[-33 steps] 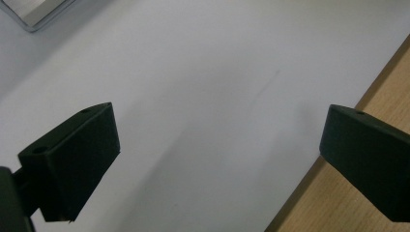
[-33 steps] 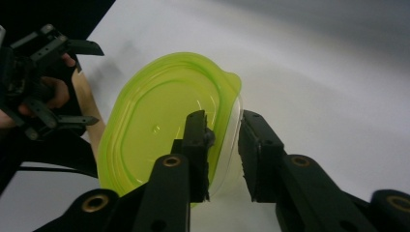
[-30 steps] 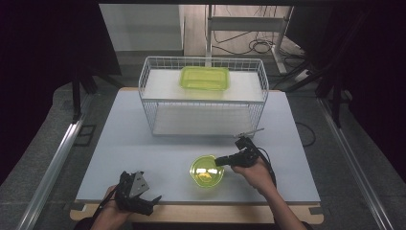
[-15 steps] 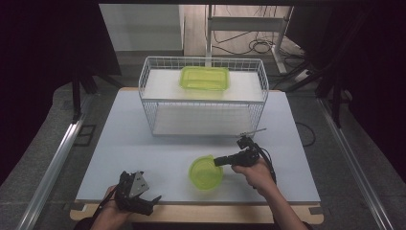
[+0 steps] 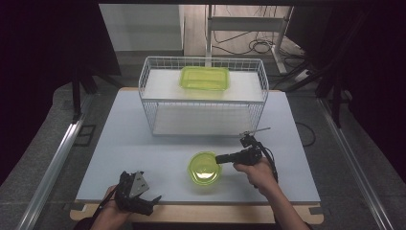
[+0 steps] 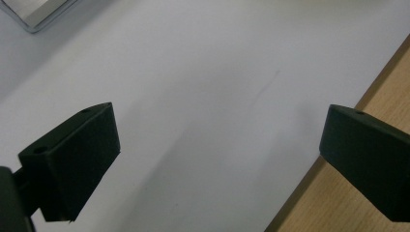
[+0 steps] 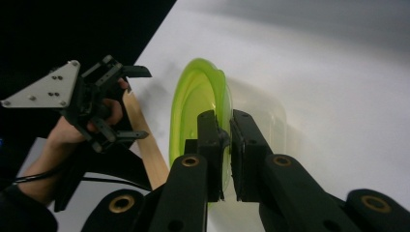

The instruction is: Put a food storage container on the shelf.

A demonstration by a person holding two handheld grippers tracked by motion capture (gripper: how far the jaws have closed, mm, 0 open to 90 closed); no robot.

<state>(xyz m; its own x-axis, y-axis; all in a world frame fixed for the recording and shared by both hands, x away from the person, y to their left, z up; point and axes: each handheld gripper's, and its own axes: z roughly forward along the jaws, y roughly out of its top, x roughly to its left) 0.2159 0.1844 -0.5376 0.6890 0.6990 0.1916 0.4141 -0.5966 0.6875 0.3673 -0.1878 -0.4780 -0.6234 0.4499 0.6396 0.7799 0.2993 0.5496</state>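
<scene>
The rim of a round translucent green plastic lid (image 5: 204,167), at lower centre, is clamped by the right gripper (image 7: 225,145). The left gripper (image 5: 136,191), lower left, is held with fingers (image 6: 77,159) wide apart above the white desk (image 5: 143,153).

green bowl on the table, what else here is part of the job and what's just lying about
In the job:
- green bowl, its rim pinched
- right tongs, shut on that rim

Lying about:
- wire basket at the back of the table
- green lidded box on top of the basket
- left tongs, open and idle at the near edge
</scene>
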